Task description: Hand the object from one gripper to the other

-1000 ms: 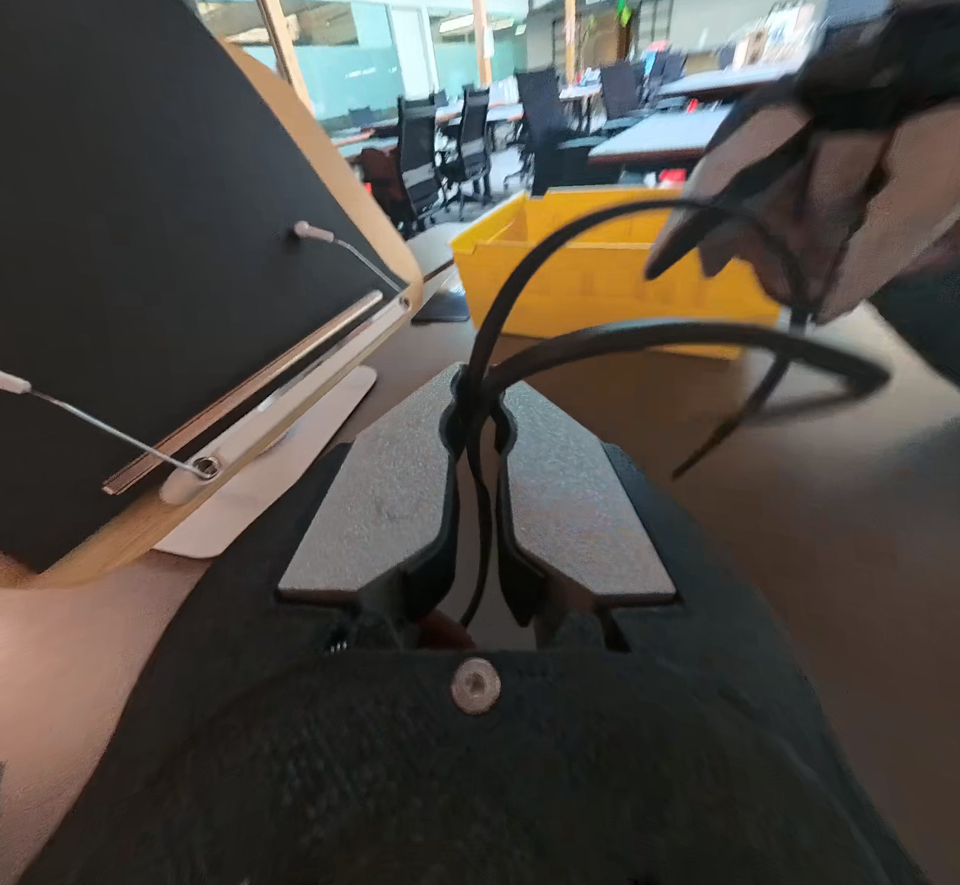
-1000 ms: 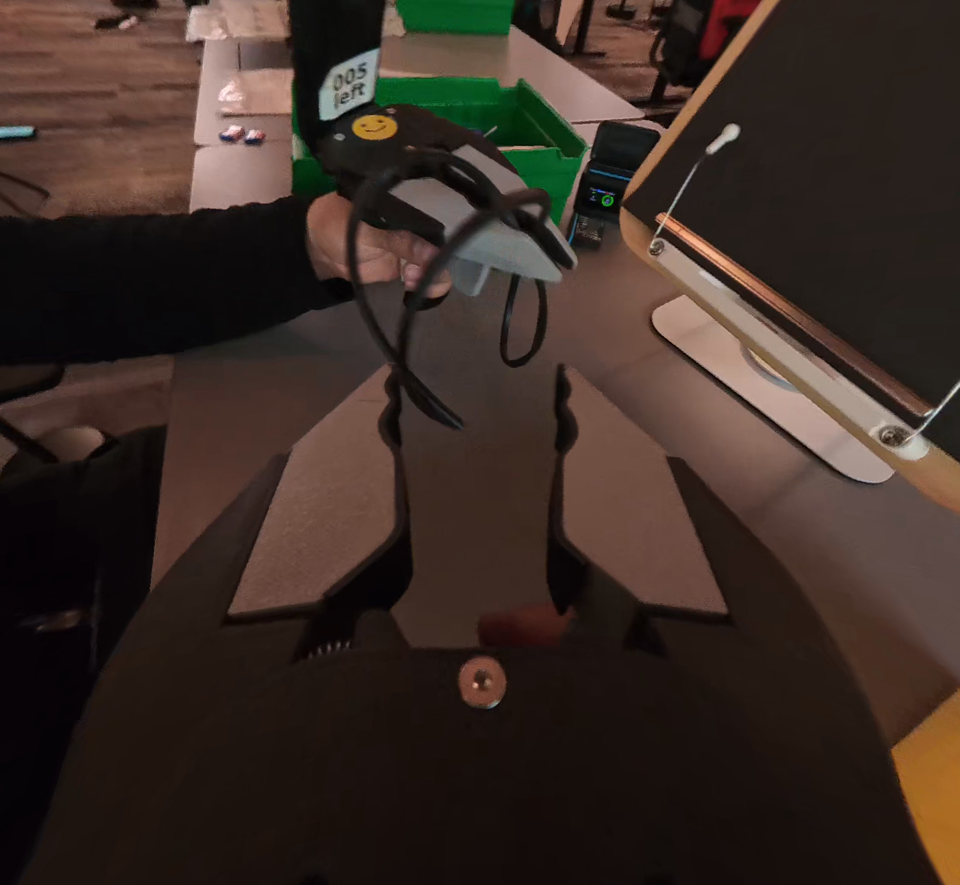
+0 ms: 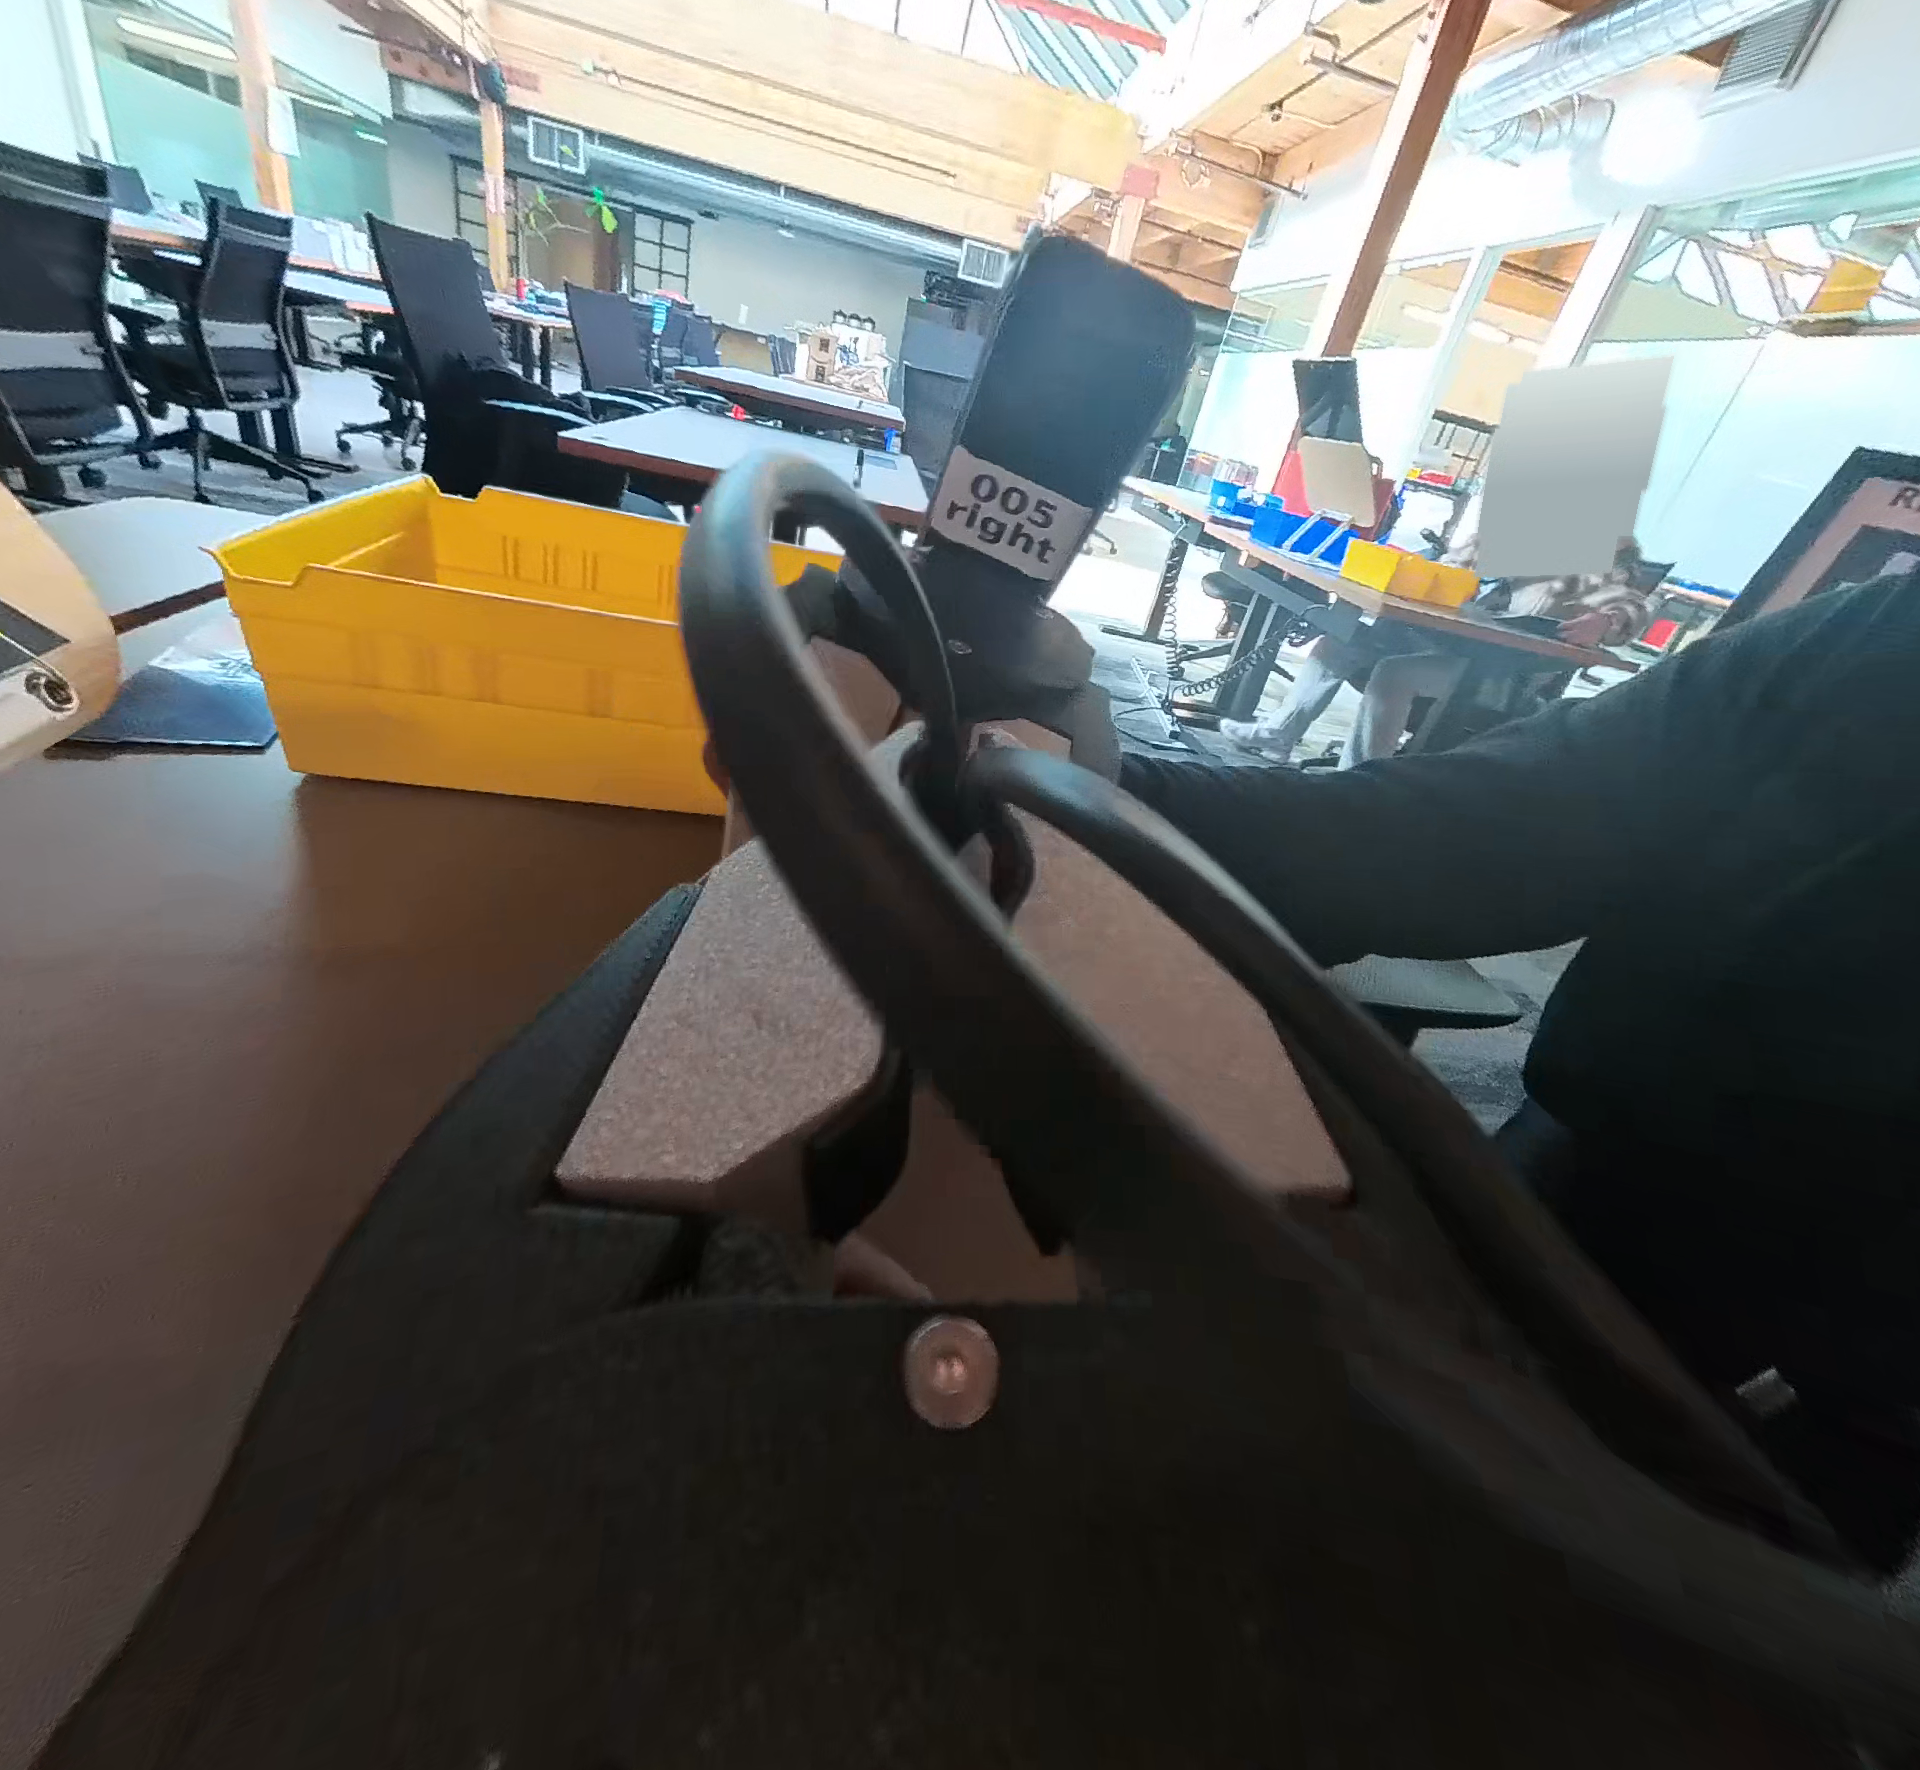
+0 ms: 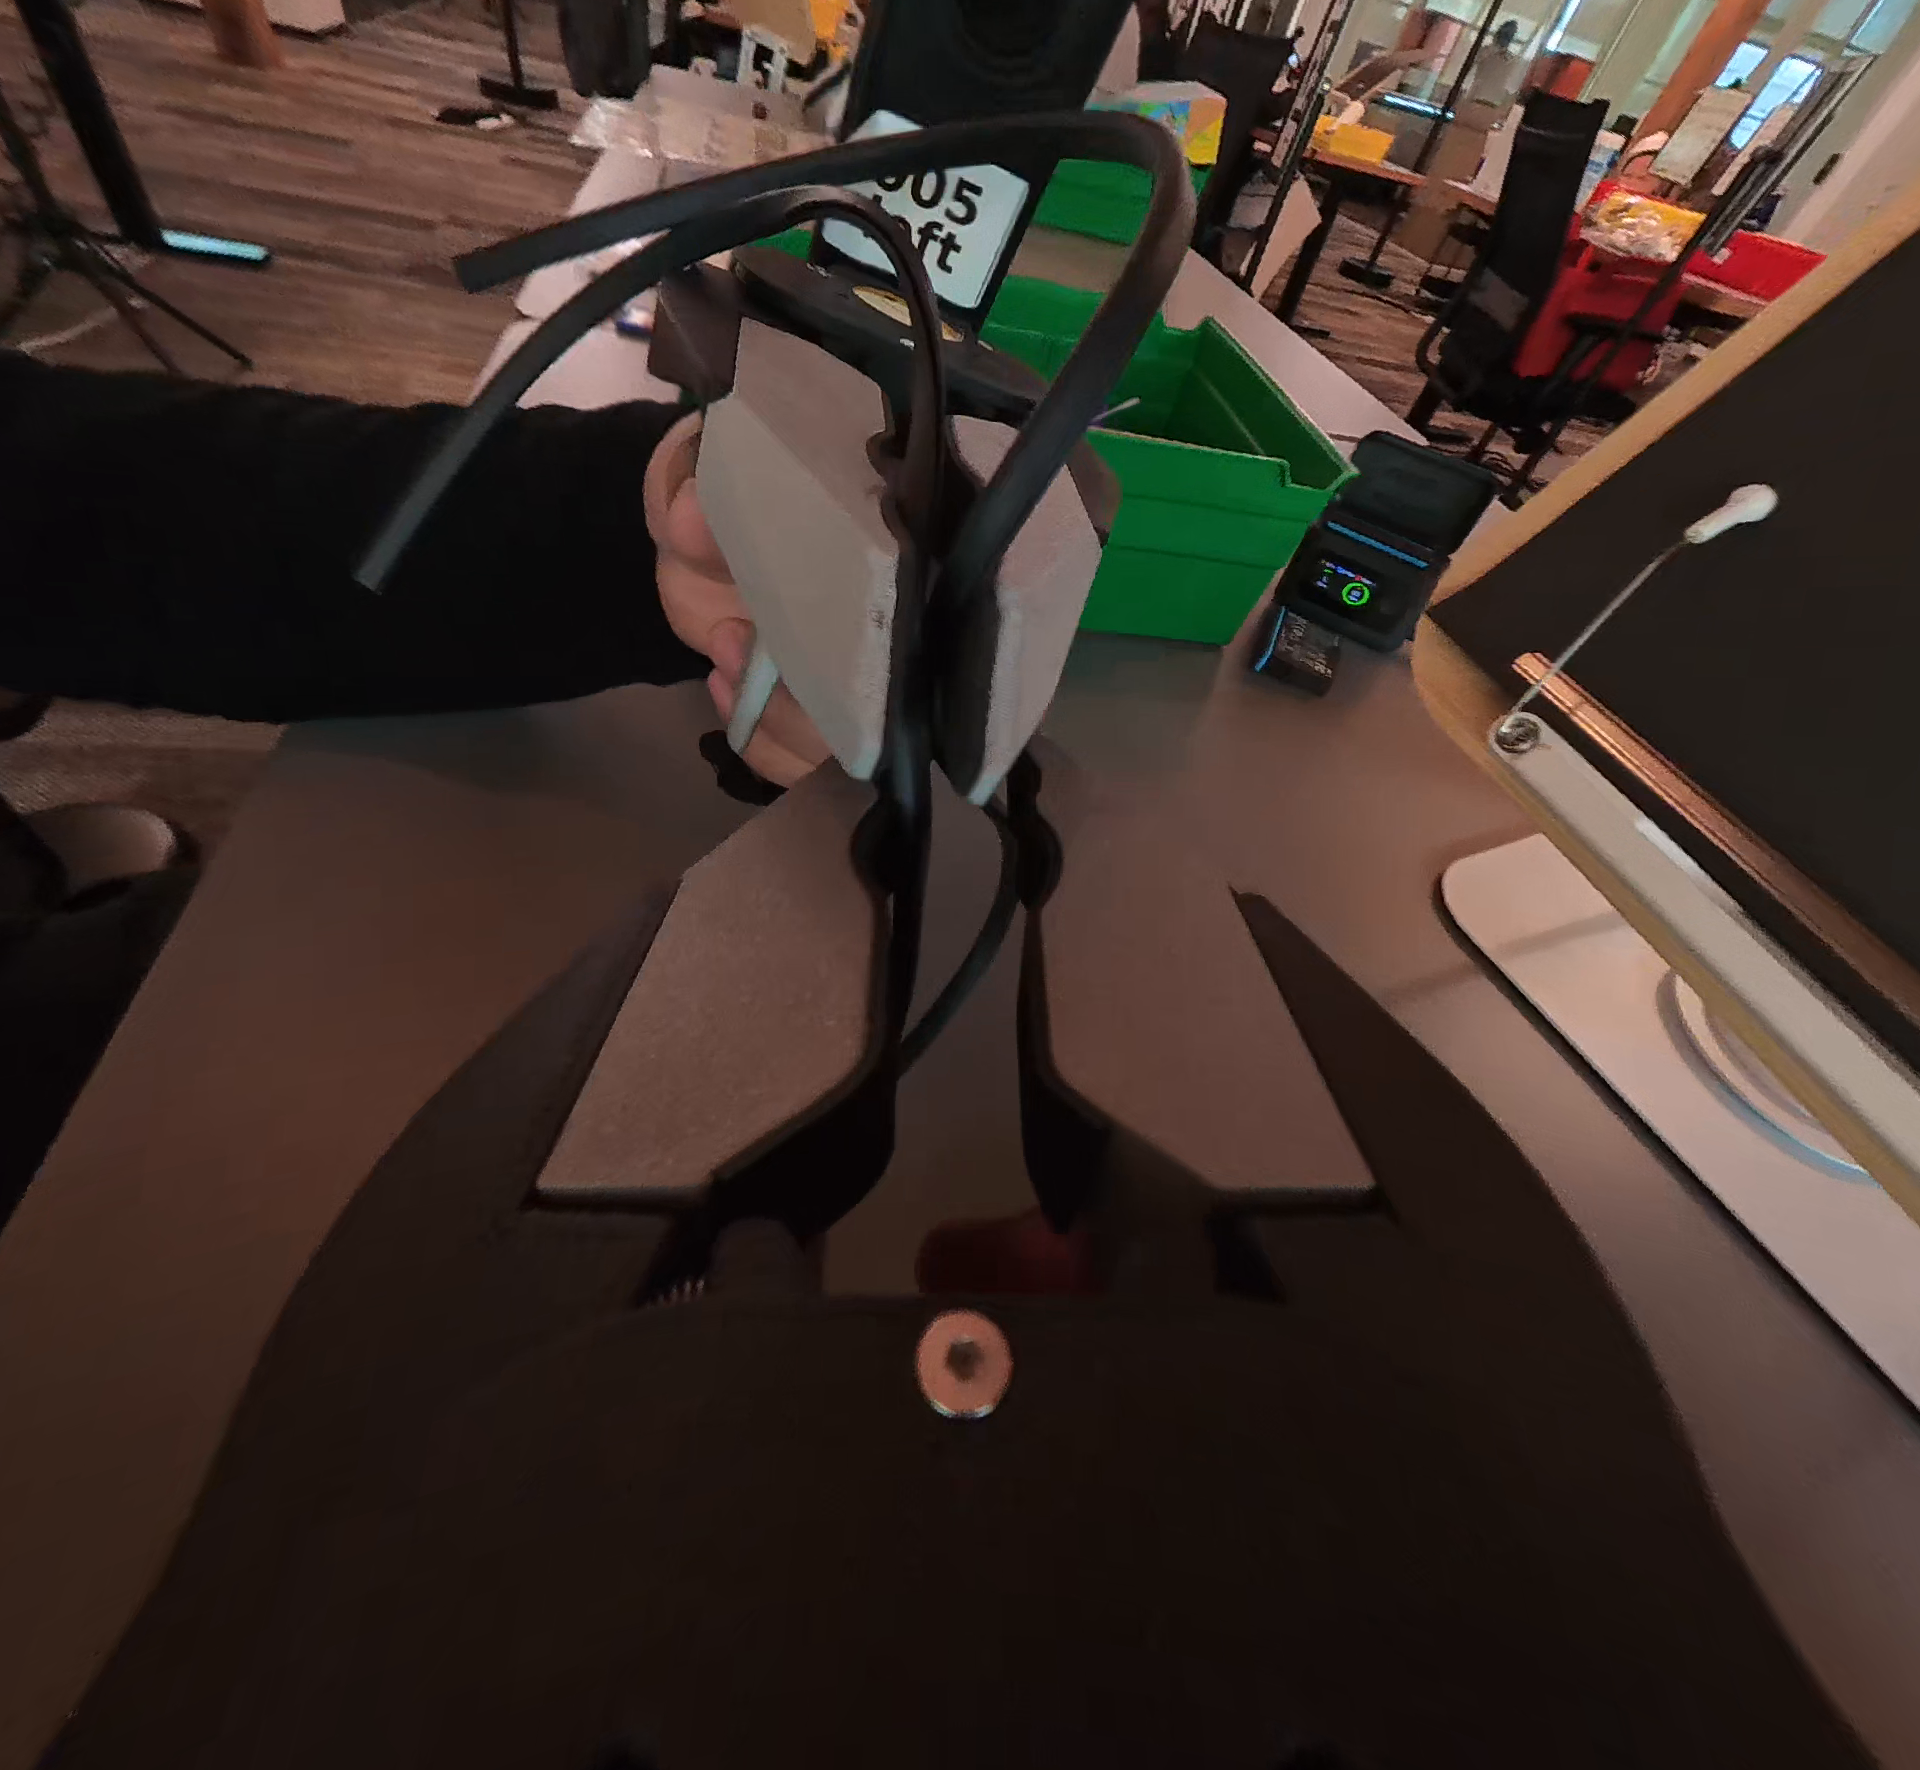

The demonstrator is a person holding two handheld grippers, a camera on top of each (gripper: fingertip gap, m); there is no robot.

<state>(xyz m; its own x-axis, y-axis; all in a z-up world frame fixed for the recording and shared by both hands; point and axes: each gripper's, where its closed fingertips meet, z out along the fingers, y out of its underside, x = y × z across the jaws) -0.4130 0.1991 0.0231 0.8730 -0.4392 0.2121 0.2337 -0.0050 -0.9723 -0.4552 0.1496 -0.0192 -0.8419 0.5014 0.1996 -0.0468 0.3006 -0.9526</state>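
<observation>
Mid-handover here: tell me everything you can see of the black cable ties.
The black cable ties are thin, flat, flexible plastic-looking strips, bent into loops held in the air above the table. The left gripper pinches them between its grey pads, with two cut ends arching up and out to the side. Their lower strands hang down between the fingers of the right gripper, which stand apart, not yet clamped. In the left wrist view the loops curve close across the lens.

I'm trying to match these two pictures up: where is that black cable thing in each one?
Left wrist view: the black cable loops through the picture's middle, pinched in the left gripper.
Right wrist view: the cable arches above centre, gripped by the left gripper; its strands hang between the right gripper's fingers.
Shared landmark: the tilted black board with wooden edge, far left and far right.
</observation>
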